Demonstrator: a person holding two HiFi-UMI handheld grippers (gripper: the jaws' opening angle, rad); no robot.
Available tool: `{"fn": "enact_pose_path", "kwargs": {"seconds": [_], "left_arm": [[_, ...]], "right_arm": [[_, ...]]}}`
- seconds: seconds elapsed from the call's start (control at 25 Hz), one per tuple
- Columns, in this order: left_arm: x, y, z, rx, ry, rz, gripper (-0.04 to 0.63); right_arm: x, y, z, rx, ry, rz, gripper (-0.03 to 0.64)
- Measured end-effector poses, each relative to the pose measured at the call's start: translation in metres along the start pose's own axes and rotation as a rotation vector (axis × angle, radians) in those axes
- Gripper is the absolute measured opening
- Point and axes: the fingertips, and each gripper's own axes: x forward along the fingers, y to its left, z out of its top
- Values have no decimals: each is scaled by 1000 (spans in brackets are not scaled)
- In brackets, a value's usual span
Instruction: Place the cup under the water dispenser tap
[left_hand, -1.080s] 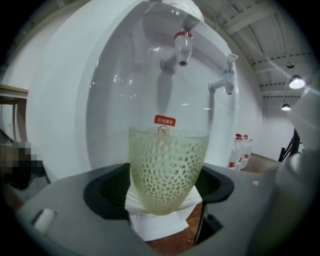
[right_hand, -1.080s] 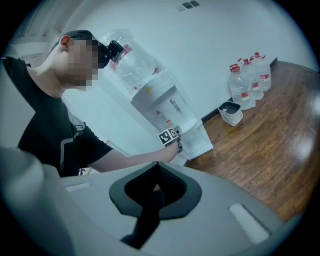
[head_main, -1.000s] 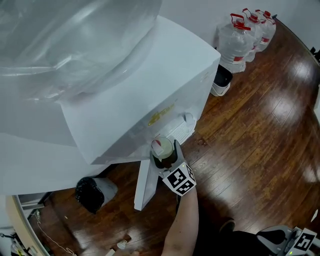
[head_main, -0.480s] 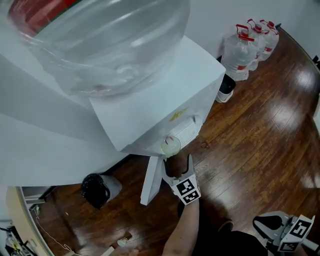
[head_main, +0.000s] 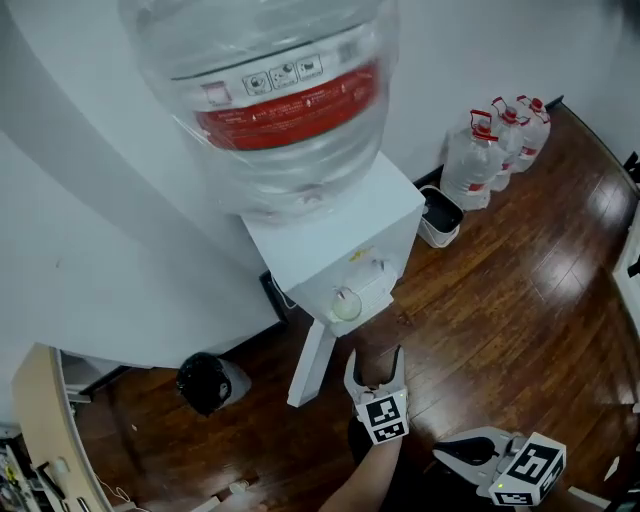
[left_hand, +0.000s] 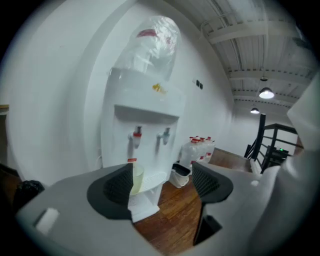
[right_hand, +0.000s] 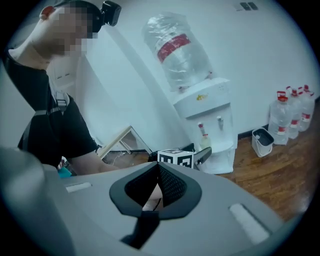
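A translucent cup (head_main: 345, 303) stands on the drip tray of the white water dispenser (head_main: 340, 235), beneath the red-topped tap (left_hand: 136, 134). In the left gripper view the cup (left_hand: 136, 177) shows just past the left finger. My left gripper (head_main: 376, 372) hangs in front of the dispenser, clear of the cup. Its jaws stand wide apart and are closing, with nothing between them. My right gripper (head_main: 448, 456) is low at the right, far from the dispenser, its pads together and empty. Its own view shows the cup (right_hand: 205, 142) under the tap.
A large clear bottle (head_main: 285, 100) sits on top of the dispenser. Several water jugs (head_main: 500, 150) and a small white bin (head_main: 440, 215) stand by the wall at the right. A black bag (head_main: 205, 382) lies on the wooden floor at the left. A dark railing (left_hand: 270, 145) stands far right.
My left gripper has let go of the cup and drawn back from the dispenser; the cup stays on the tray. The right gripper has come further into view at the bottom right.
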Motion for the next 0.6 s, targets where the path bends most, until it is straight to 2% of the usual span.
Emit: {"fn": "enact_pose_path", "kwargs": {"seconds": [0.08,0.2,0.28,0.36,0.4,0.48,0.6], "left_arm": [[-42,-38,39,-1,-44,-77,331],[-112,-84,90,-11,-95,-180,298],[-159,-103,118,-12,-131,-226,216],[-200,-112,141,24,-164,-234,88],[-219,-113,150,53,-174,-227,58],[-255,-114,169,100,-182,-212,58],[-306,-116,201,106,-188,-205,58]], "right_arm": [[-18,23,4,-39,-24,-1,0],[-55,55,7,-60,-97,3,0],[-85,73,8,-67,-155,10,0],[-117,88,5,-78,-205,13,0],[-133,94,3,-77,-231,11,0],[-163,106,-4,-62,-283,6,0],[-199,114,-10,-31,-339,-11,0]]}}
